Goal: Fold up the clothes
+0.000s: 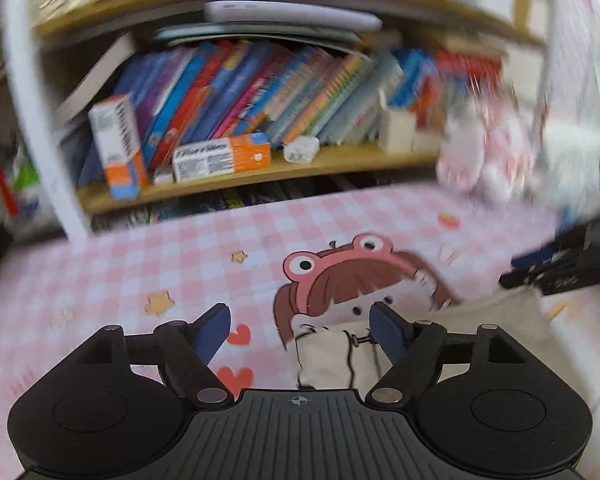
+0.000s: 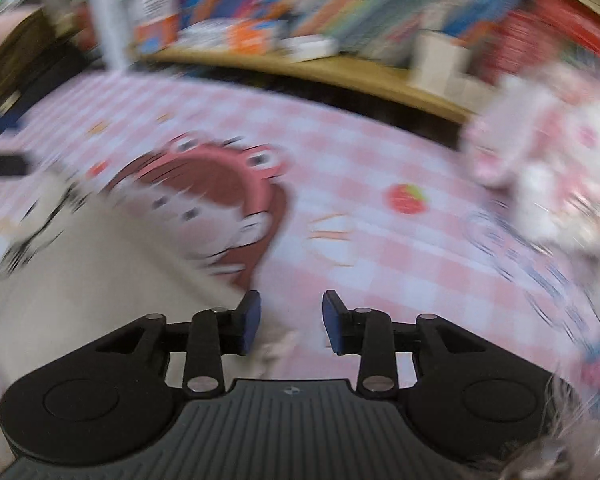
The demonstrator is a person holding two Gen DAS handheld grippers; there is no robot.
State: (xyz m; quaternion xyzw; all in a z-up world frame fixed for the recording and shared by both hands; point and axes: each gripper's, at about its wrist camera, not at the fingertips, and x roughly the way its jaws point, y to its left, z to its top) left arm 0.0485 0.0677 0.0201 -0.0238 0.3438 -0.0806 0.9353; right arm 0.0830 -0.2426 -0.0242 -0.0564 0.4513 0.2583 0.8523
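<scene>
Cream garment (image 1: 332, 356) on pink checked cloth (image 1: 140, 264), both grippers low over it.
Left gripper (image 1: 300, 328) level, fingers wide, garment bunched by its right finger; right gripper (image 2: 290, 320) fingers parted, empty, at garment's edge. Views blurred.

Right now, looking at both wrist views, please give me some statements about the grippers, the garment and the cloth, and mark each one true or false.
1. The left gripper has its fingers spread open. True.
2. The right gripper is clamped on a book. False: its fingers are apart and hold nothing.
3. The cream garment lies on a pink checked cloth. True.
4. The cloth shows a cartoon character with a green hat. False: the hat is pink.
5. An orange and white box lies on the wooden shelf. True.
</scene>
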